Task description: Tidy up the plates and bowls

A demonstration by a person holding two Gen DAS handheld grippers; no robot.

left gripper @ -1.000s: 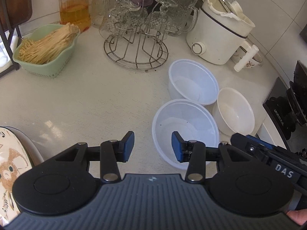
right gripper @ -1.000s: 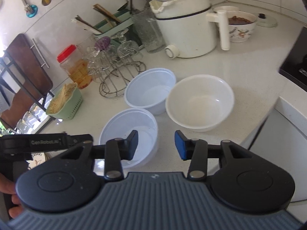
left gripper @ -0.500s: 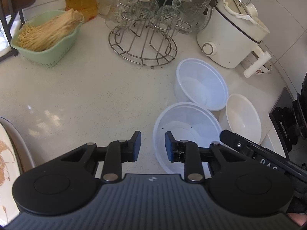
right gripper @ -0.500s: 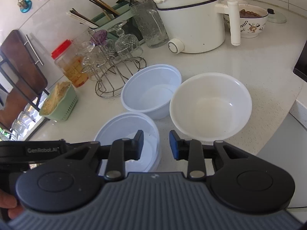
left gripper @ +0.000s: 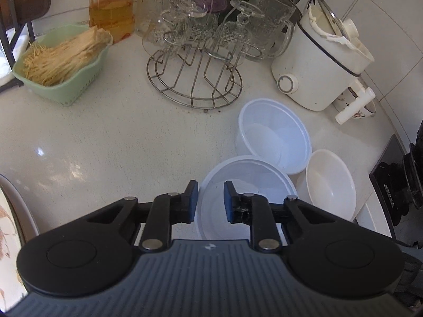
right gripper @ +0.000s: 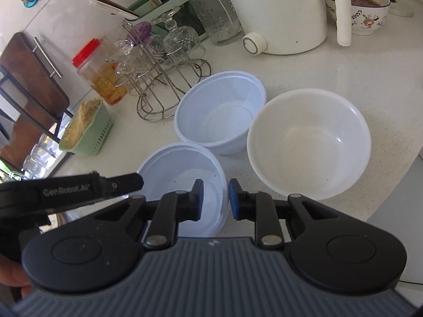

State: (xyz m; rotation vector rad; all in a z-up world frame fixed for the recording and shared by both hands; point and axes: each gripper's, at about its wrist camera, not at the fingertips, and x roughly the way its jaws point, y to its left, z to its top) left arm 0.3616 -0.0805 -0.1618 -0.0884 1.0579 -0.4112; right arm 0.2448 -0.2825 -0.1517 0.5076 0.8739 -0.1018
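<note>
Three empty bowls stand on the white counter. The near translucent plastic bowl (left gripper: 248,185) (right gripper: 174,169) lies under both grippers. A second translucent bowl (left gripper: 275,132) (right gripper: 222,111) stands behind it. A white ceramic bowl (left gripper: 330,185) (right gripper: 309,142) stands to the right. My left gripper (left gripper: 210,203) has its jaws narrowly apart, straddling the near bowl's left rim. My right gripper (right gripper: 216,199) has its jaws narrowly apart, straddling the same bowl's right rim. Neither pair of pads is seen pressing on the rim. A patterned plate edge (left gripper: 8,237) shows at the far left.
A wire rack with glasses (left gripper: 195,60) (right gripper: 158,60), a green basket of noodles (left gripper: 60,63) (right gripper: 87,129), a red-lidded jar (left gripper: 111,10), a white electric pot (left gripper: 322,63) (right gripper: 277,10) and a patterned bowl (right gripper: 367,13) line the back. A black stove (left gripper: 396,185) borders the right.
Both grippers have narrowed their jaws and moved forward and down over the near plastic bowl's rim, one on each side.
</note>
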